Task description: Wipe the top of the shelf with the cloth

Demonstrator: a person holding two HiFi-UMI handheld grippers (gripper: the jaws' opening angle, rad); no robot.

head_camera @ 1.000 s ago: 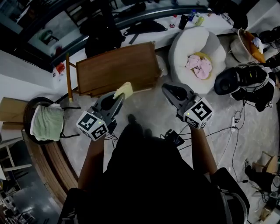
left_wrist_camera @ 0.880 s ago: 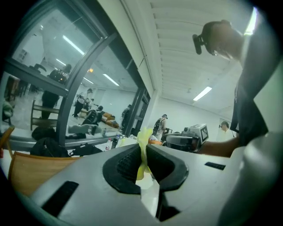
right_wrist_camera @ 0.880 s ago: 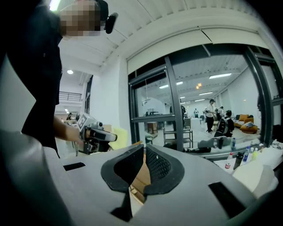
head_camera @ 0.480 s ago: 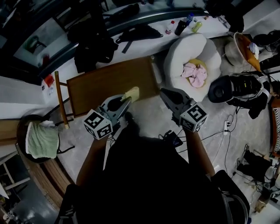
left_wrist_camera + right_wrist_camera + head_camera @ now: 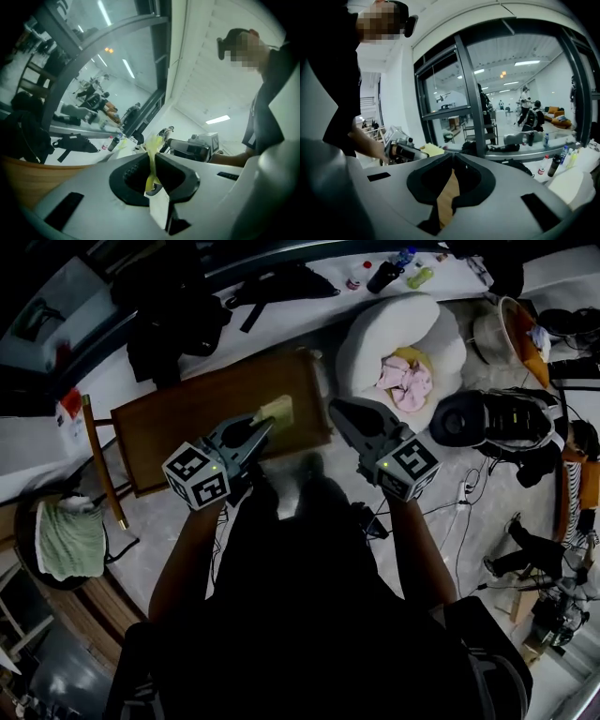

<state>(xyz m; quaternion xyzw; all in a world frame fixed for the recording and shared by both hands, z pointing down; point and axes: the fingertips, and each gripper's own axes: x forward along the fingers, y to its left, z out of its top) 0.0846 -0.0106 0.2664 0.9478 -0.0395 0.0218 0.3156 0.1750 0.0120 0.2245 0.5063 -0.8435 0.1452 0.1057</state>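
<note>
The wooden shelf top (image 5: 187, 418) lies ahead of me in the head view. My left gripper (image 5: 263, 421) is shut on a yellow cloth (image 5: 277, 411), which hangs over the shelf's near right part; whether it touches the wood I cannot tell. In the left gripper view the cloth (image 5: 152, 159) is pinched between the jaws, with the brown shelf (image 5: 28, 180) at the lower left. My right gripper (image 5: 336, 410) is shut with nothing in it, beside the shelf's right edge. Through its jaws shows a strip of the shelf's wood (image 5: 447, 197).
A white round cushion (image 5: 370, 329) with pink cloth (image 5: 403, 385) sits right of the shelf. A black machine (image 5: 497, 418) and cables lie further right. A basket with a green towel (image 5: 67, 540) stands at the left. Bottles (image 5: 386, 276) and black bags (image 5: 281, 282) line the white ledge.
I have stepped closer to the shelf. Both grippers moved forward; the cloth went from the shelf's front edge to over its top.
</note>
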